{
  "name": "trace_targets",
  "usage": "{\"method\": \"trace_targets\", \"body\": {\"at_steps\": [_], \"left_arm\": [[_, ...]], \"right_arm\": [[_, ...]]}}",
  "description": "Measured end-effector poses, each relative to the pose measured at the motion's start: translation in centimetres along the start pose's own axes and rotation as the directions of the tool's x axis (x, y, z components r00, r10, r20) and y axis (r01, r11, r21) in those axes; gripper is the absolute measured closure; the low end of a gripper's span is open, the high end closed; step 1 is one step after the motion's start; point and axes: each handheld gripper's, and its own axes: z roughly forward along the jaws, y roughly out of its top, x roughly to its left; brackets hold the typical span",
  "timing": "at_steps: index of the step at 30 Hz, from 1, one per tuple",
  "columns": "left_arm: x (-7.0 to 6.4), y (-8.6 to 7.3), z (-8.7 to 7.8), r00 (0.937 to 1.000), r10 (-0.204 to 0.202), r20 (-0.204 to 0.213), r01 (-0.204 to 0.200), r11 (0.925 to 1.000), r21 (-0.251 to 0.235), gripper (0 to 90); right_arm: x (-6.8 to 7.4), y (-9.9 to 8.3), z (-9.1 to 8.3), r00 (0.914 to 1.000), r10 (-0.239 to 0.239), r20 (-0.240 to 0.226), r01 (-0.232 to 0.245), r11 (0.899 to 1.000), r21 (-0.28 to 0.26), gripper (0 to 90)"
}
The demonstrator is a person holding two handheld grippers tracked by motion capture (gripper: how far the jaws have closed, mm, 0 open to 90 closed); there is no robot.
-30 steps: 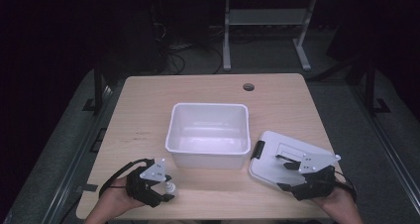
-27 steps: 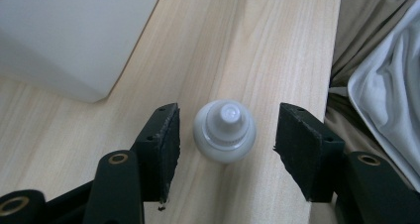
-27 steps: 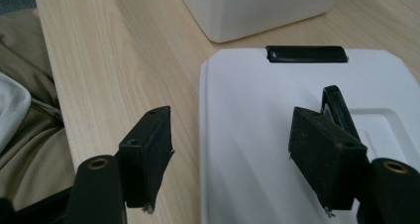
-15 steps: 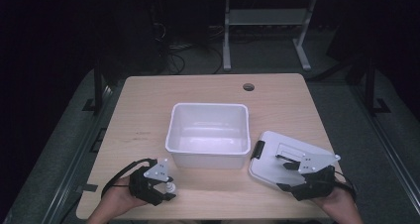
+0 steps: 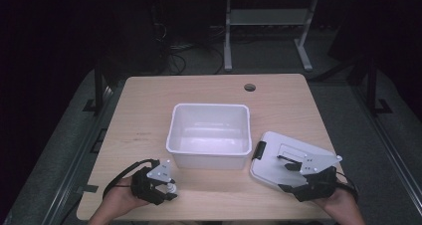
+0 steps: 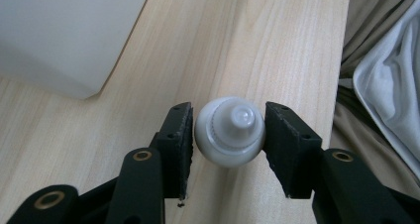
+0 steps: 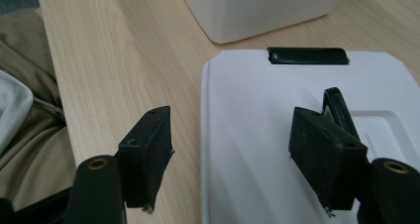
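Small white bottle (image 6: pixel 229 131) standing near the table's (image 5: pixel 149 110) front edge, clasped between the jaws of the left gripper (image 6: pixel 228 135), just before the empty white bin (image 5: pixel 209 133); right gripper (image 7: pixel 233 149) spread wide over the white lid (image 7: pixel 262 135)

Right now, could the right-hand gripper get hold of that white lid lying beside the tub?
Probably yes. The right gripper hangs open with its jaws on either side of the lid's near edge, and nothing lies between them.
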Motion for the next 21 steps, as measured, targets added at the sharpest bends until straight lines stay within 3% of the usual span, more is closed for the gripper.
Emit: {"method": "trace_targets", "body": {"at_steps": [21], "left_arm": [[0.1, 0.1, 0.03, 1.0, 0.004, 0.004, -0.004, 1.0, -0.001, 59.2]], "right_arm": [[0.01, -0.07, -0.25, 1.0, -0.004, 0.002, 0.004, 1.0, -0.005, 32.4]]}}
